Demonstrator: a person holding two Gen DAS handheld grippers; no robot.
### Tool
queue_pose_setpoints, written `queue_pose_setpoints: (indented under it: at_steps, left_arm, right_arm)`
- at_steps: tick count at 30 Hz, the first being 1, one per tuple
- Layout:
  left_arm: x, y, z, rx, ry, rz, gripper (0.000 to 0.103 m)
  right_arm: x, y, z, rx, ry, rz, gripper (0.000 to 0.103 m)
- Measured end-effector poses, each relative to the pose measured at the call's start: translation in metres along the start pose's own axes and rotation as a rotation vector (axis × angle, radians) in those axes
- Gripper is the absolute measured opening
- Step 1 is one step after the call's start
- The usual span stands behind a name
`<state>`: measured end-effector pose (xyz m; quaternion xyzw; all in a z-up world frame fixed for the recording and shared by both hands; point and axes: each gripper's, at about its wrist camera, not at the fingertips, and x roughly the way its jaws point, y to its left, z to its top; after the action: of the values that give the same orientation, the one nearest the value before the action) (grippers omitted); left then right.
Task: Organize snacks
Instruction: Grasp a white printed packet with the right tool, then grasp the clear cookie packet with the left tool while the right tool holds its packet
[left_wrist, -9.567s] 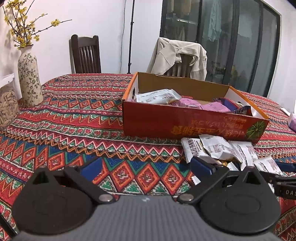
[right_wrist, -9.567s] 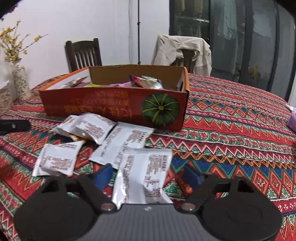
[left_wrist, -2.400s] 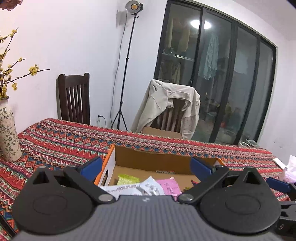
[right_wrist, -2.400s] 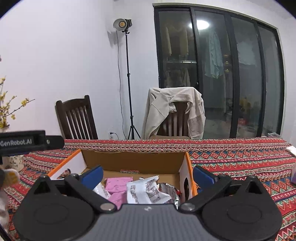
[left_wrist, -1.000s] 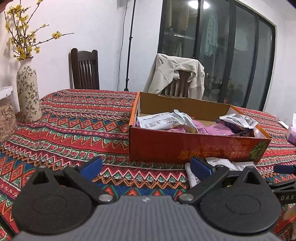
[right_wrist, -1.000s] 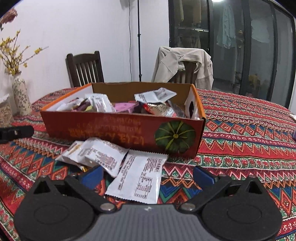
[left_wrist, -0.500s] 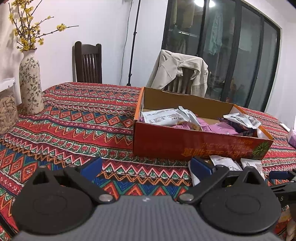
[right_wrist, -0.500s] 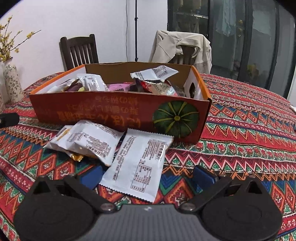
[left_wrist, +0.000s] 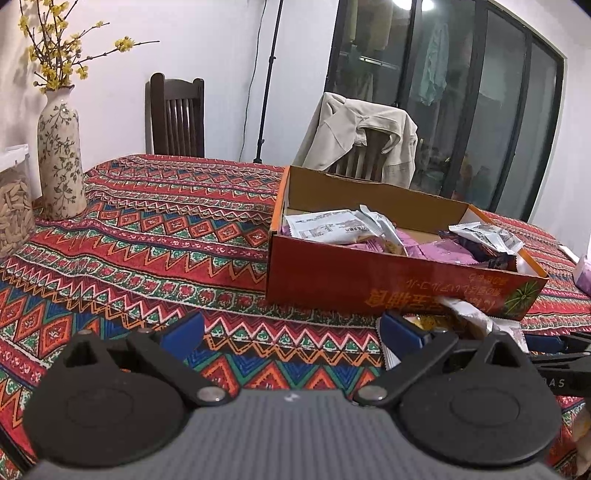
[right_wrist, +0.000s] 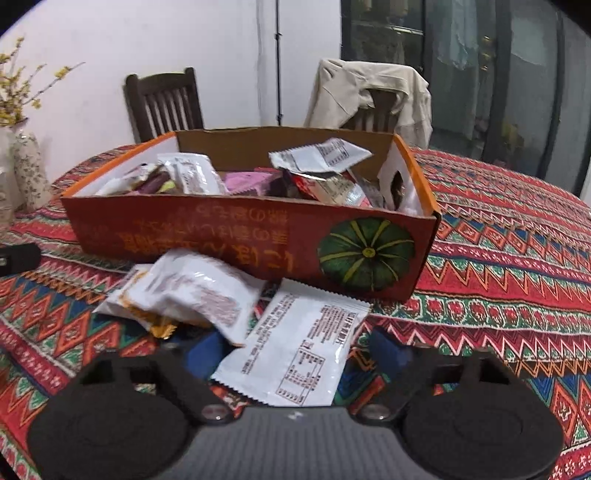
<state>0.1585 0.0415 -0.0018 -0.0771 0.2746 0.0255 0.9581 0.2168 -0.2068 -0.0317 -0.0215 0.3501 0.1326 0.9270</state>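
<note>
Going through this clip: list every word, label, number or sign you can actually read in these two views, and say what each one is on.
"AS": white letters on the black gripper body at the right edge of the left wrist view; the rest is cut off.
Orange characters, upside down, on the red cardboard box: too blurred to read.
Fine print and tables on the white snack packet and other packets: too small to read.
</note>
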Motion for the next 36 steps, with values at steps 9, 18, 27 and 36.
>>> queue_pose_setpoints:
  at_steps: [9,18,27,36]
  left_arm:
    - [0.005,0.001,-0.001,-0.007,0.02,0.015,0.103]
    - [0.015,-0.01,0.0,0.033,0.069,0.057,0.103]
    - [0.026,-0.055,0.005,0.169,0.114,0.067,0.103]
    - [0.053,-0.085,0.004,0.212,0.189,0.085,0.103]
  right_arm:
    - [-0.013,-0.02,-0.004,0.035,-0.027,0.008,0.046]
    - [-0.031,-0.039,-0.006,0.115,-0.134,-0.004,0.044]
    - [-0.04,-0.043,-0.009,0.129,-0.177,-0.006,0.045]
    - [-0.044,-0.048,-0.012,0.158,-0.181,-0.004,0.045]
